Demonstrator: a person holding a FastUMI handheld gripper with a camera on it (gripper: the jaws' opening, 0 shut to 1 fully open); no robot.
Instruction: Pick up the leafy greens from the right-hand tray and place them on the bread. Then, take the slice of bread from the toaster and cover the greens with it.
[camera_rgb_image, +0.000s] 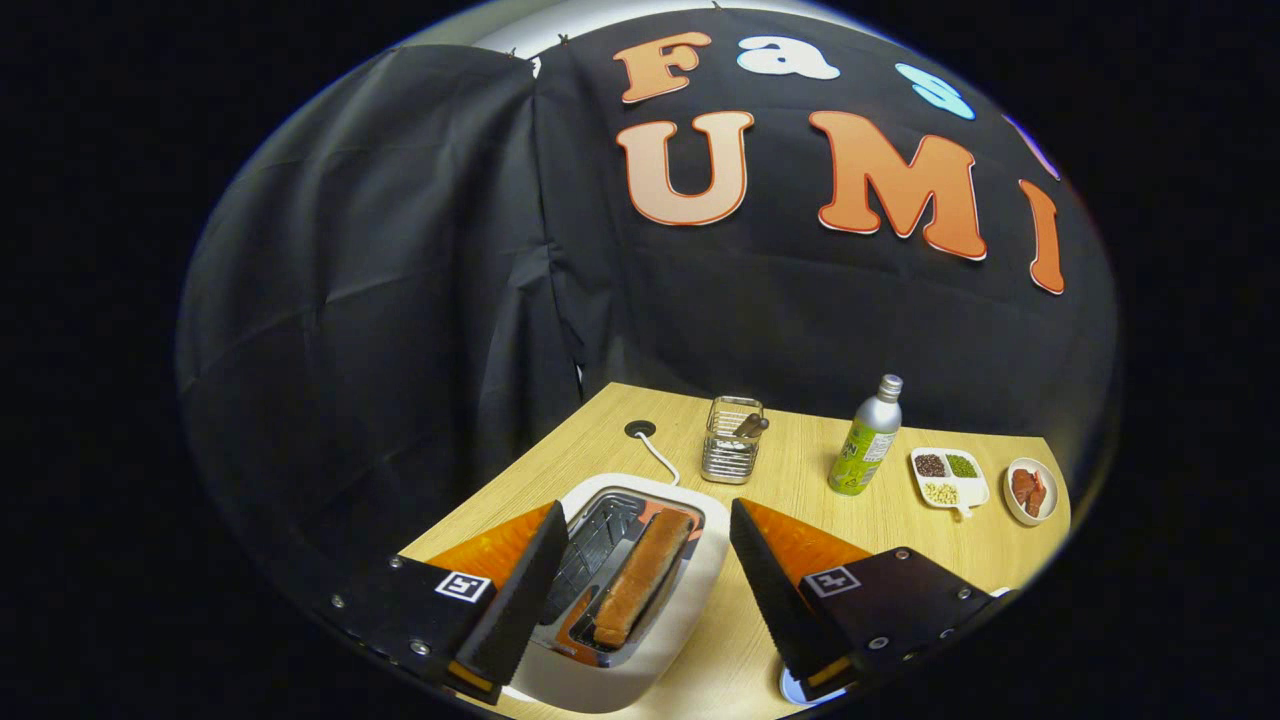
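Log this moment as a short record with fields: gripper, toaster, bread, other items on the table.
gripper: gripper open, fingers spread to either side of the toaster, touching nothing
toaster: white toaster on the wooden table, between the fingers, cord running back to a hole in the table
bread: one slice of bread standing in the toaster's right slot; left slot empty
other items: wire holder behind the toaster; bottle upright to its right; divided dish with three small fillings; small plate with reddish pieces beyond it

Glossy white plastic toaster (690, 610), wood-grain table (900, 530), wire-mesh metal holder (731, 442), matt black cloth wall (400, 300).
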